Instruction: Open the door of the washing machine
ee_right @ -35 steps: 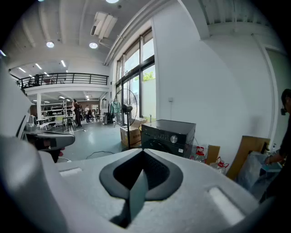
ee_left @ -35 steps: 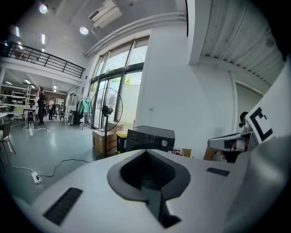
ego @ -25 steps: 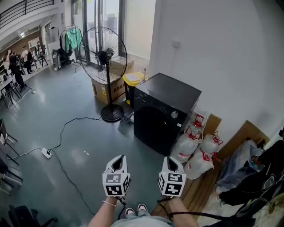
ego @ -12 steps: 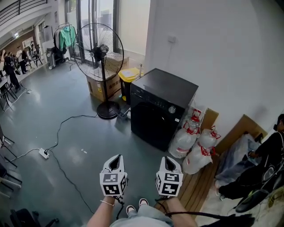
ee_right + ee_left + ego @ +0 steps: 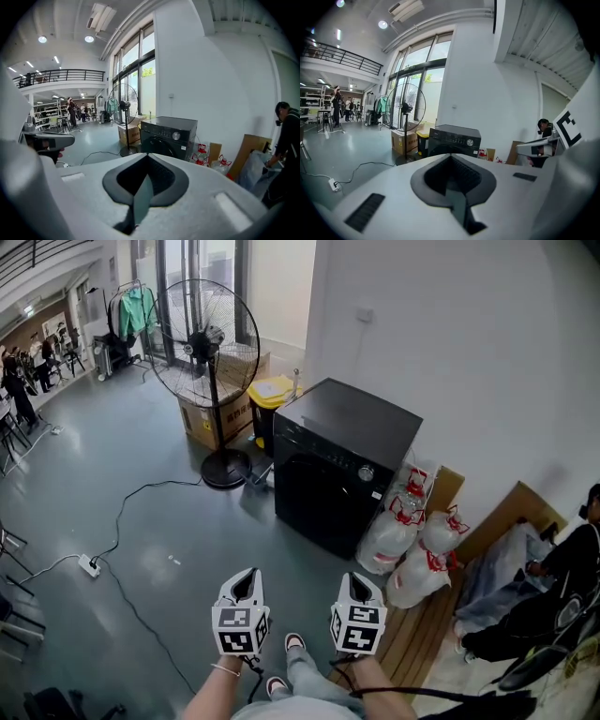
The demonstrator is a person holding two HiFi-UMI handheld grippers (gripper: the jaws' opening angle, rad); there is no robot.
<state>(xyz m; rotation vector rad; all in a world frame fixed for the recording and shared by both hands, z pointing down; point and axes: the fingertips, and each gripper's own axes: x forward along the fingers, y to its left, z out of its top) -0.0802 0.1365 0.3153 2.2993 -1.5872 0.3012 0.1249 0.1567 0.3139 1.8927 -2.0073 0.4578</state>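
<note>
Left tongs (image 5: pixel 247 581) and right tongs (image 5: pixel 360 587) are side by side, low in the head view, above the person's shoes (image 5: pixel 293 643). Both point toward the washing machine. Each pair is pressed together, with nothing between the jaws.

Washing machine (image 5: pixel 342 460): black, standing on the grey floor (image 5: pixel 141 474) at its edge along the white wall, well apart from both tongs. Round door (image 5: pixel 314 486) on the front sits flush, closed. Silver dial (image 5: pixel 367 472) on the control strip above it.

Just beside the machine, along the wall: white bags (image 5: pixel 412 545) with red ties. On its other side are a yellow-lidded bin (image 5: pixel 272 393), a cardboard box (image 5: pixel 225 420) and a standing fan (image 5: pixel 195 343). Black cable (image 5: pixel 127 517) trails over the floor to a white power strip (image 5: pixel 90 565). A person (image 5: pixel 562 587) crouches at the right edge.
</note>
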